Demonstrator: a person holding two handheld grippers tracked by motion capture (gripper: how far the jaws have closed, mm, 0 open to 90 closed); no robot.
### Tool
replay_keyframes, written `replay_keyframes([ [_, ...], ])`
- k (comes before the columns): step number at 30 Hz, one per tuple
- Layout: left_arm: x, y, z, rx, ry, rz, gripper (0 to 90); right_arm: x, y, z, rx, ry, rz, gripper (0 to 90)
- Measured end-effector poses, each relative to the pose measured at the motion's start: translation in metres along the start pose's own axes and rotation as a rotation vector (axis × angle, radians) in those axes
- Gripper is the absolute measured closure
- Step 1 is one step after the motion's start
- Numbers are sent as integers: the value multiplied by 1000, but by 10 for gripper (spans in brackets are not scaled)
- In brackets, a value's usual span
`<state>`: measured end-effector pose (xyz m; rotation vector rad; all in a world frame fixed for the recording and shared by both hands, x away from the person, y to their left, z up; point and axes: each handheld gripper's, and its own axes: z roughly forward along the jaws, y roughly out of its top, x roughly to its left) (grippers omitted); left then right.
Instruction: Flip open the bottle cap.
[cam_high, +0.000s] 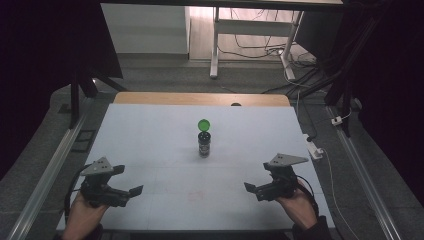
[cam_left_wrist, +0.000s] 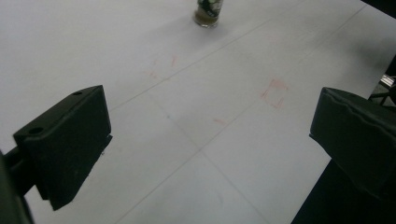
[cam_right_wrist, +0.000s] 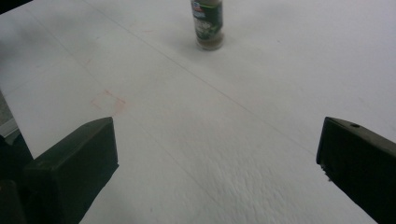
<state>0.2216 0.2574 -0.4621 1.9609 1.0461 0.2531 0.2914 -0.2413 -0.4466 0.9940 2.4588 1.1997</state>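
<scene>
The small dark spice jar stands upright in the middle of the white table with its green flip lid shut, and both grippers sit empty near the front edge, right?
Not quite: the small dark spice jar has its green flip lid open, tipped up, as the high view shows. The rest holds: it stands upright mid white table, with the left gripper and right gripper empty.

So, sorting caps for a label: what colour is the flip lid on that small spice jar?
Bright green flip lid, standing open above the small dark spice jar; clearest in the high view.

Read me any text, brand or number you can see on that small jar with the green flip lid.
Small dark spice jar with its green flip lid open: the printed label has a blue-and-red mark at the top, too small and blurred to read.
White table sheet: faint red marks, no words.
</scene>
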Motion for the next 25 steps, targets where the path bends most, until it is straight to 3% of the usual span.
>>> replay_keyframes([
  [12, 13, -34, -25, -14, 65, -72, 0, -13, -43, -36, 21, -128, 97, 0],
  [20, 13, -43, -32, 11, 102, -98, 0, -21, -58, -56, 1, -157, 174, 0],
  [25, 15, -43, -32, 15, 98, -112, 0, -23, -60, -59, 0, -164, 186, 0],
])
